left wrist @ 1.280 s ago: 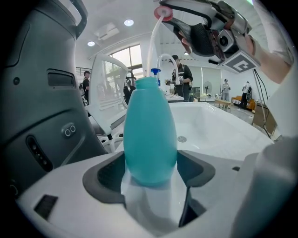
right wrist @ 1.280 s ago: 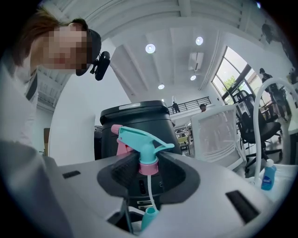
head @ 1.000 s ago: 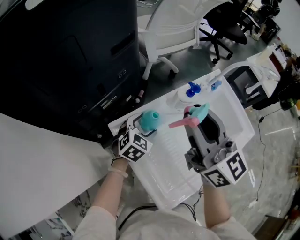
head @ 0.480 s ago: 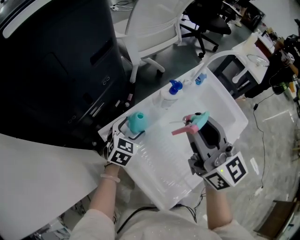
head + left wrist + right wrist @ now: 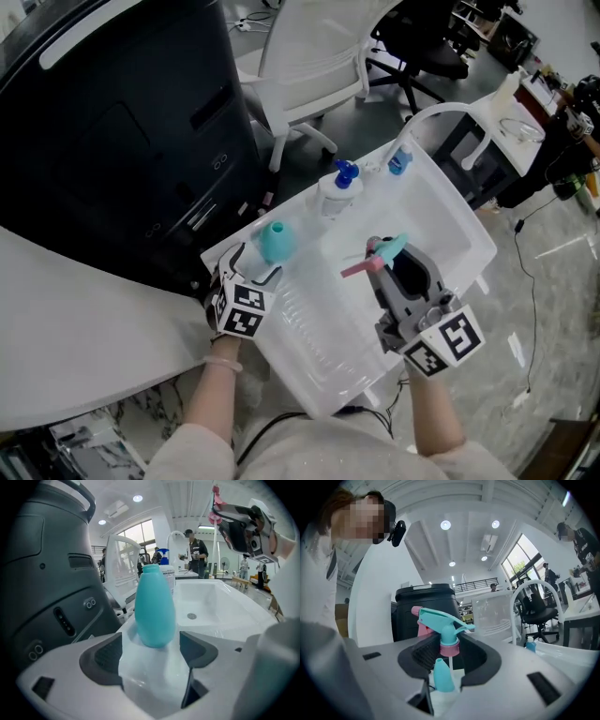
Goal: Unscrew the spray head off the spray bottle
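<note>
A big black machine (image 5: 122, 122) filled the upper left of my head view, with a white chair (image 5: 309, 47) at top centre. Below them the white sink (image 5: 441, 211) ran diagonally across the middle of the frame.

My left gripper (image 5: 253, 265) sat at the lower left, at the sink's near corner. In the left gripper view I saw its jaws standing apart, the pads touching nothing. The teal bottle (image 5: 273, 242) stood upright on the sink's rim just beyond those open jaws, centred between them, its neck bare.

My right gripper (image 5: 386, 262) was right of centre over the basin, well apart from the bottle, and pointed toward the upper left. In the right gripper view its jaws were clamped on the spray head (image 5: 384, 250), gripping it at the pink collar. The teal nozzle and pink trigger stuck out above the pads, and a thin white tube hung down from the collar.

Further up the sink's far rim stood a white bottle with a blue head (image 5: 336, 190). A small blue bottle (image 5: 400, 162) stood to its right.
</note>
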A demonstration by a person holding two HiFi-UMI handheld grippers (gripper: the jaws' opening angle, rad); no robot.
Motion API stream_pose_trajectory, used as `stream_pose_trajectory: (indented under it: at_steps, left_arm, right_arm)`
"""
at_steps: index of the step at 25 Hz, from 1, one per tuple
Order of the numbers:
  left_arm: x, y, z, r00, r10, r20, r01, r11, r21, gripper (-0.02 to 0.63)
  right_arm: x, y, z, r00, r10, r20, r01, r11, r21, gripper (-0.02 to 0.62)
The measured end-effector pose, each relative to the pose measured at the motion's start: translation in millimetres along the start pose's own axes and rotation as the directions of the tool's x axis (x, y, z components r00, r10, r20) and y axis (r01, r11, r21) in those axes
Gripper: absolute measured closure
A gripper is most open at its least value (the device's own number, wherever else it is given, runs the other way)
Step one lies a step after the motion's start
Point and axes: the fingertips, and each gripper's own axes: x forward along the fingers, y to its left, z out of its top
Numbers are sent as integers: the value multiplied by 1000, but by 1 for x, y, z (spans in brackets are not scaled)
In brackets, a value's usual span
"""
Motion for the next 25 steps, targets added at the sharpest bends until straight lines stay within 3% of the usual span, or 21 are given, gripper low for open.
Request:
stream_pose_trajectory:
  at_steps: [3, 6, 8, 15, 25]
  left_arm:
    - [-21, -1, -6, 998, 67, -6, -68, 996, -49, 235]
    - [-45, -10, 1, 992, 112, 61, -106, 991, -87, 247]
    - [-63, -19, 7, 982, 156, 106, -145, 984, -105, 348]
    - [-113, -51, 32, 939, 263, 223, -232, 960, -157, 514]
    - [-174, -84, 51, 857, 362, 365, -261, 918, -298, 598]
  right_arm:
    - [-6, -3, -6, 999, 43, -17, -43, 999, 14, 460]
    - [-13, -4, -9, 996, 81, -40, -81, 997, 7, 462]
    - [-21, -3, -12, 993, 109, -54, -109, 994, -1, 460]
    - [-41, 3, -18, 981, 180, -70, -181, 983, -10, 461]
    - [-62, 11, -23, 965, 248, -86, -250, 968, -10, 462]
